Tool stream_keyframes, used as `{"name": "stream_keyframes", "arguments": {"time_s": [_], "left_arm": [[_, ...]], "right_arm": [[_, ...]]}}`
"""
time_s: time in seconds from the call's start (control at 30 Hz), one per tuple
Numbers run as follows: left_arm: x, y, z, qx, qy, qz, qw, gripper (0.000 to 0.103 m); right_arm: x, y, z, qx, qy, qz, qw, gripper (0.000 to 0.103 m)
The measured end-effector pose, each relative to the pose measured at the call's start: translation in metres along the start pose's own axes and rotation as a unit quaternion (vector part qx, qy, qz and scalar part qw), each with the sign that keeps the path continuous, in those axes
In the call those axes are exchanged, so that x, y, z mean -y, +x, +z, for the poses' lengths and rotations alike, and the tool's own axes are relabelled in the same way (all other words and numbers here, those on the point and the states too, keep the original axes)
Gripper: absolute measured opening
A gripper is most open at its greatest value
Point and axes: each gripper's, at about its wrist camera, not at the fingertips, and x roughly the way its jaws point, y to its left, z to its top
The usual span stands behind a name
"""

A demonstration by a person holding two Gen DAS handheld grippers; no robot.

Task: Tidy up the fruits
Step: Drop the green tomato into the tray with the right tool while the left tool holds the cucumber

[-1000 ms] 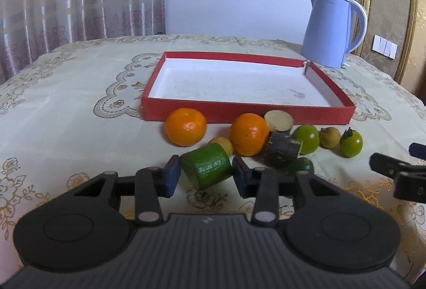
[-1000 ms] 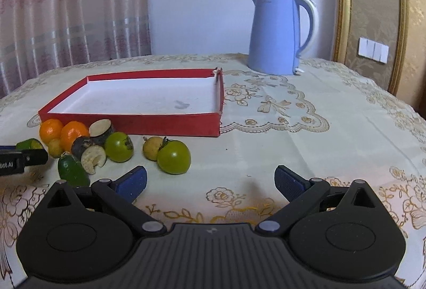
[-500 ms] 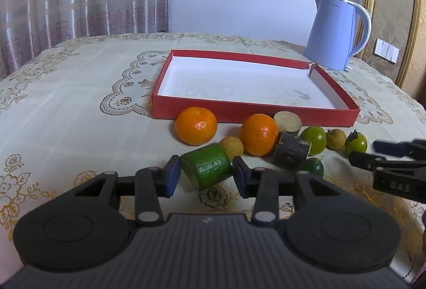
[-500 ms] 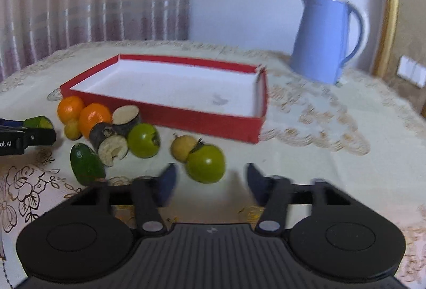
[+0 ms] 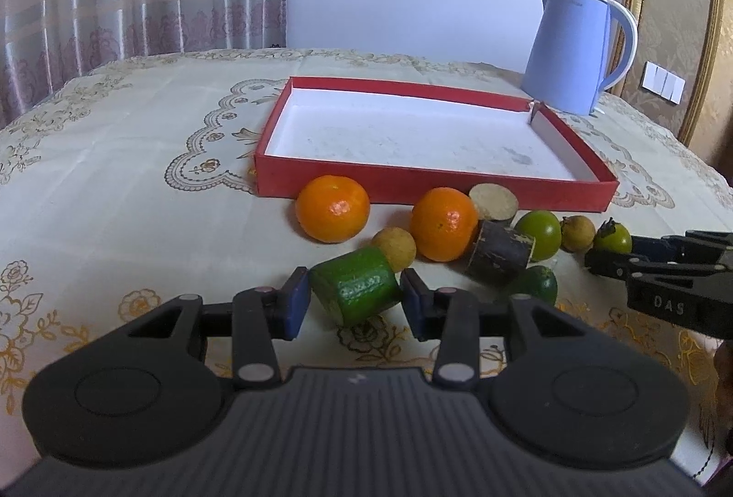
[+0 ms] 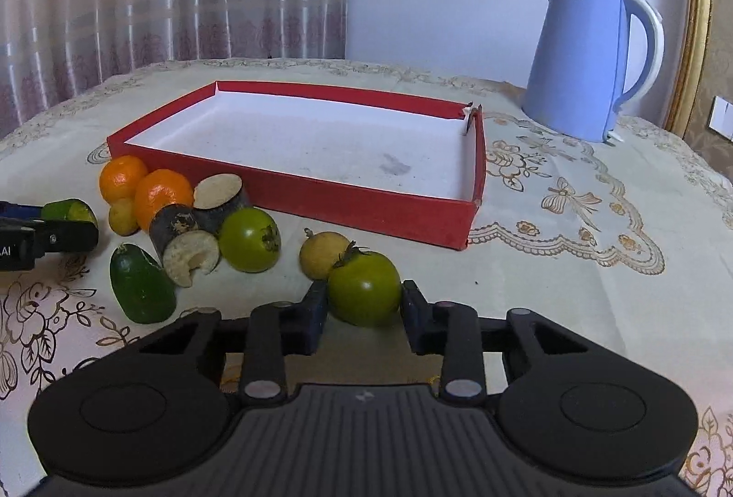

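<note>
My left tool (image 5: 355, 297) pinches the cut green cucumber chunk (image 5: 356, 291) just above the table; my right tool (image 6: 364, 304) hugs the stemmed green tomato (image 6: 364, 287). I'd lift both straight, clearing the shallow red cardboard tray (image 5: 412, 188).

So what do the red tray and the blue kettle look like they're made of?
Red tray: likely cardboard, matte red outside and white inside, with a split, folded corner. Blue kettle: smooth satin body, probably plastic or coated metal, with a soft sheen; the look alone cannot settle which.
</note>
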Motion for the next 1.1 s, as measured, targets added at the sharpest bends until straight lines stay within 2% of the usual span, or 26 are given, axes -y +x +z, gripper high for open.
{"name": "stream_keyframes", "arguments": {"time_s": [0.27, 0.5, 0.63, 0.77, 0.97, 1.1], "left_arm": [[0.0, 0.005, 0.0, -0.005, -0.001, 0.003, 1.0, 0.039], [0.0, 0.009, -0.002, -0.005, 0.003, 0.006, 1.0, 0.039], [0.001, 0.009, -0.003, -0.001, 0.007, 0.005, 1.0, 0.039], [-0.002, 0.01, -0.004, 0.002, 0.004, 0.0, 1.0, 0.039], [0.001, 0.011, -0.007, 0.006, 0.017, 0.005, 0.9998, 0.039], [0.001, 0.012, -0.007, 0.007, 0.018, 0.005, 0.9998, 0.039]], "right_arm": [[0.009, -0.009, 0.002, 0.023, 0.029, 0.0, 0.999, 0.033], [0.015, -0.002, 0.039, 0.048, 0.031, -0.01, 0.998, 0.033], [0.021, 0.026, 0.066, 0.034, 0.031, -0.012, 0.999, 0.033], [0.021, 0.063, 0.084, -0.005, 0.022, -0.018, 1.0, 0.033], [0.019, 0.103, 0.089, -0.053, 0.02, -0.016, 0.998, 0.033], [0.014, 0.107, 0.09, -0.055, 0.01, -0.023, 0.998, 0.034]]}}
